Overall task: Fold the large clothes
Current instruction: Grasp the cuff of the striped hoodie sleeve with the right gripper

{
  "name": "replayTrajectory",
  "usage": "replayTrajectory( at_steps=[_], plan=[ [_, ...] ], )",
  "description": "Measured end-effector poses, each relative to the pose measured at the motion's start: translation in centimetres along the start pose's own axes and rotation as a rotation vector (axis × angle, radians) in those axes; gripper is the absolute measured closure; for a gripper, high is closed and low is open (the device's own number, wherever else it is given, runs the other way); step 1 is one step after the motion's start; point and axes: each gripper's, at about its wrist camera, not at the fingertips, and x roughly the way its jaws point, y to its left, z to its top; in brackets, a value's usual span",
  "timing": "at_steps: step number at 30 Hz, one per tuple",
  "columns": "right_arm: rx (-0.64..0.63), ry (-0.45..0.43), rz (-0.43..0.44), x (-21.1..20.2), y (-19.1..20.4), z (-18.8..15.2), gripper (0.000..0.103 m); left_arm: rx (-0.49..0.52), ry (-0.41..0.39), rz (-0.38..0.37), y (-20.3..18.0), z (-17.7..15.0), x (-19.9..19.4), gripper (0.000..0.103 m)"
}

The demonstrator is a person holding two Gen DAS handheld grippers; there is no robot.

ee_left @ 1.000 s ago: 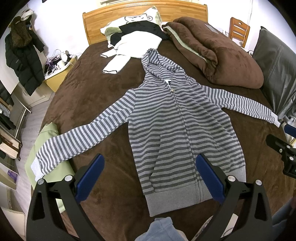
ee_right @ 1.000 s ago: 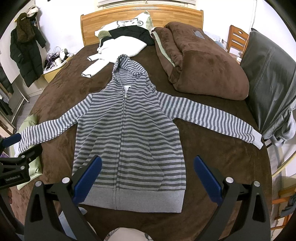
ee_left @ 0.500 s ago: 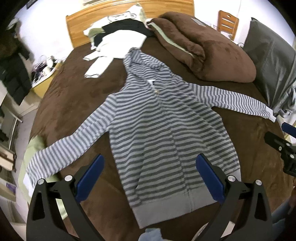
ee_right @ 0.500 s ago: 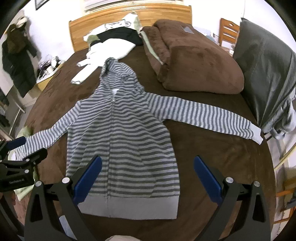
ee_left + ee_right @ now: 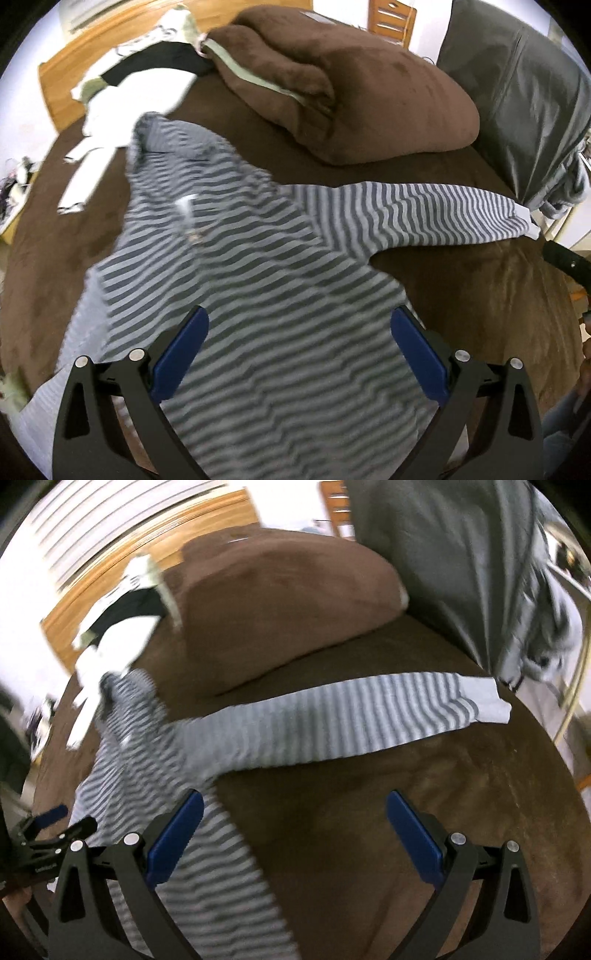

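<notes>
Left gripper (image 5: 299, 354) and right gripper (image 5: 294, 836) both spread wide, empty, above striped hoodie (image 5: 258, 280).

Two black gripper frames, each with a pair of fingers lined with blue pads. On the left gripper (image 5: 299, 354): matte black A-shaped arms with triangular cutouts, round silver screw heads (image 5: 462, 355) at the joints, blue pads (image 5: 419, 360) long and flat with rounded tips. On the right gripper (image 5: 294, 836): same black arms, same silver screws, same blue pads (image 5: 173, 840). Seen from the right wrist, small white lettering on the left gripper's black body, too blurred to read.
</notes>
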Motion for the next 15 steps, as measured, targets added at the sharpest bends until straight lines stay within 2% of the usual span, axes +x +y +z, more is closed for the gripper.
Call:
replayTrajectory(
  at_steps=[5, 11, 15],
  plan=[
    [0.176, -0.026, 0.044, 4.7, -7.2, 0.8, 0.006, 0.015, 0.033, -0.037, -1.8, 1.3, 7.2, 0.007],
    [0.327, -0.078, 0.029, 7.6, -14.6, 1.5, 0.006, 0.034, 0.042, -0.052, -2.7, 1.7, 12.6, 0.006],
    [0.498, -0.138, 0.138, 9.0, -20.3, 1.6, 0.006, 0.037, 0.006, -0.073, -3.1, 1.3, 14.6, 0.006]
  ],
)
